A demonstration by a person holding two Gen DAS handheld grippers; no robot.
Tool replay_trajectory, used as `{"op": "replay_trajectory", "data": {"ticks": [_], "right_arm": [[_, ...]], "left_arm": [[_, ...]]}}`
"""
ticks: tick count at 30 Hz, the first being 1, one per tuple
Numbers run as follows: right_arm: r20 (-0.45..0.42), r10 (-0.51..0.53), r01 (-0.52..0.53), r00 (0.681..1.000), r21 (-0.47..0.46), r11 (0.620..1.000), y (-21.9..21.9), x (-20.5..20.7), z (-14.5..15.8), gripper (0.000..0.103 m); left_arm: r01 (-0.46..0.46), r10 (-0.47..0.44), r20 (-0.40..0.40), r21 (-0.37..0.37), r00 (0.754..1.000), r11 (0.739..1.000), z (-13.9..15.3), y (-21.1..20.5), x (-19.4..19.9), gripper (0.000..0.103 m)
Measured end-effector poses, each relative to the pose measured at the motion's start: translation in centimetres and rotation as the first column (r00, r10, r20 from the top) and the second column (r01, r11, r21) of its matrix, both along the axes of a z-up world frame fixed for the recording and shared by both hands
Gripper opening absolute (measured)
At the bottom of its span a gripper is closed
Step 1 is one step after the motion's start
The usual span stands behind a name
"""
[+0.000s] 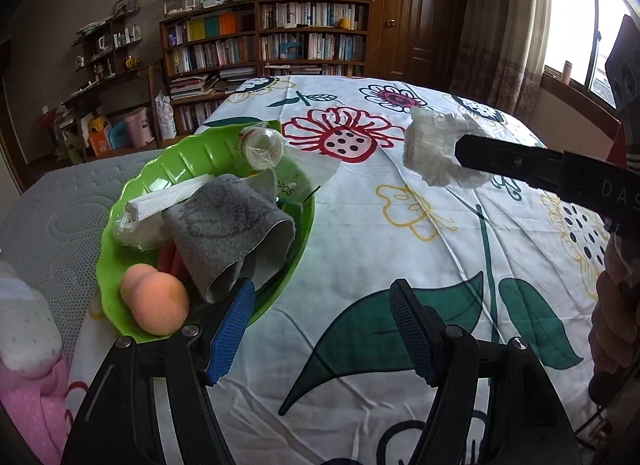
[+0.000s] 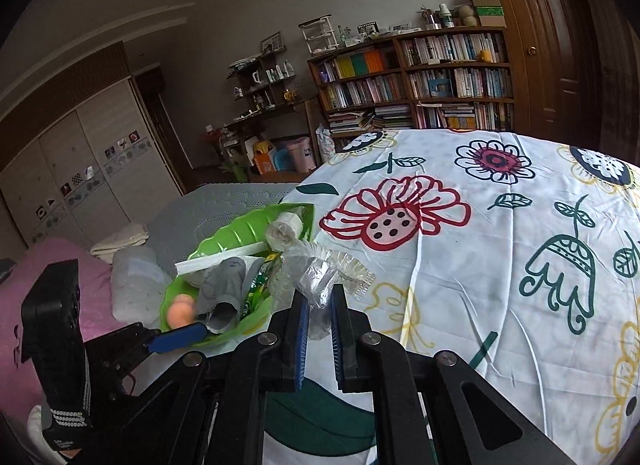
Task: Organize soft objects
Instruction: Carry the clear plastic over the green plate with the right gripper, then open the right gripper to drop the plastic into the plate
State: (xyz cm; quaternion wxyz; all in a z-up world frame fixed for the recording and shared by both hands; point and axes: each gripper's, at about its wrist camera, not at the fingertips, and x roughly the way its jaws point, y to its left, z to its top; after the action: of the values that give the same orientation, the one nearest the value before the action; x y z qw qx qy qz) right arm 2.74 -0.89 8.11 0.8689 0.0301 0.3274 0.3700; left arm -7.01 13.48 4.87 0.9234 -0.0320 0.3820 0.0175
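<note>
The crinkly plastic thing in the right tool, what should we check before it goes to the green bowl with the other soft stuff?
1. Right tool pinching the plastic-wrapped bundle: ok, held off the flowered sheet.
2. Grip secure: cannot tell, only crinkled wrap shows between the pads.
3. Room in the green bowl: not ok, crowded with the grey cloth, peach sponge, white roll.
4. Left tool empty and open: ok.
5. Left tool clear of the path: not ok, its finger sits at the bowl's near rim.
</note>
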Motion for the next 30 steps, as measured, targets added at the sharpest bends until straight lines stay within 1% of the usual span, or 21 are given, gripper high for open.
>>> {"op": "replay_trajectory", "data": {"ticks": [4, 9, 11, 13, 16, 19, 20, 21, 22, 23, 24, 27, 30], "right_arm": [[0.031, 0.039, -0.039, 0.999, -0.012, 0.999, 2.9, 0.3, 0.4, 0.011], [0.020, 0.057, -0.056, 0.998, -0.044, 0.997, 6.0, 1.5, -0.5, 0.011], [0.017, 0.069, -0.068, 0.997, -0.054, 0.996, 7.0, 2.0, -0.9, 0.011], [0.015, 0.079, -0.078, 0.997, -0.078, 0.994, 8.1, 2.4, -1.5, 0.011], [0.000, 0.107, -0.106, 0.994, -0.113, 0.988, 9.4, 2.8, -2.3, 0.012], [0.005, 0.110, -0.108, 0.994, -0.140, 0.984, 9.6, 2.6, -2.6, 0.025], [0.014, 0.114, -0.111, 0.993, -0.141, 0.984, 9.5, 2.3, -2.6, 0.033], [0.025, 0.115, -0.110, 0.993, -0.141, 0.984, 9.4, 2.1, -2.5, 0.045], [0.037, 0.112, -0.106, 0.993, -0.136, 0.985, 9.2, 1.9, -2.2, 0.052], [0.049, 0.108, -0.101, 0.993, -0.125, 0.987, 9.0, 1.6, -2.0, 0.062], [0.060, 0.107, -0.100, 0.992, -0.113, 0.989, 8.7, 1.4, -1.7, 0.065], [0.074, 0.107, -0.099, 0.992, -0.102, 0.990, 8.0, 0.9, -1.0, 0.066], [0.069, 0.094, -0.088, 0.993, -0.090, 0.992, 7.2, 0.6, -0.8, 0.069]], "left_arm": [[-0.020, 0.020, -0.009, 0.008, 1.000, 1.000, -0.6, 1.2, -1.4, 0.071], [-0.037, 0.037, -0.010, -0.011, 0.999, 0.999, -0.7, 2.5, -2.3, 0.071], [-0.030, 0.030, 0.000, -0.013, 1.000, 0.999, -0.6, 2.8, -2.7, 0.071], [-0.034, 0.034, 0.002, -0.003, 0.999, 0.999, -0.5, 2.9, -3.0, 0.071], [-0.030, 0.030, 0.005, -0.019, 1.000, 0.999, -0.2, 3.4, -3.4, 0.071], [-0.017, 0.017, 0.013, -0.025, 1.000, 1.000, 0.2, 3.4, -4.0, 0.071], [-0.015, 0.015, 0.015, -0.025, 1.000, 1.000, 0.3, 3.4, -4.1, 0.071], [-0.014, 0.015, 0.019, -0.024, 1.000, 1.000, 0.5, 3.4, -4.3, 0.071], [-0.015, 0.015, 0.022, -0.022, 1.000, 1.000, 0.7, 3.4, -4.4, 0.071], [-0.015, 0.015, 0.027, -0.022, 1.000, 1.000, 0.9, 3.4, -4.6, 0.071], [-0.012, 0.013, 0.032, -0.025, 0.999, 1.000, 1.1, 3.5, -4.8, 0.071], [-0.014, 0.015, 0.046, -0.031, 0.999, 0.999, 1.8, 4.0, -5.4, 0.071], [-0.041, 0.042, 0.056, -0.007, 0.998, 0.999, 2.2, 4.8, -5.8, 0.071]]}}
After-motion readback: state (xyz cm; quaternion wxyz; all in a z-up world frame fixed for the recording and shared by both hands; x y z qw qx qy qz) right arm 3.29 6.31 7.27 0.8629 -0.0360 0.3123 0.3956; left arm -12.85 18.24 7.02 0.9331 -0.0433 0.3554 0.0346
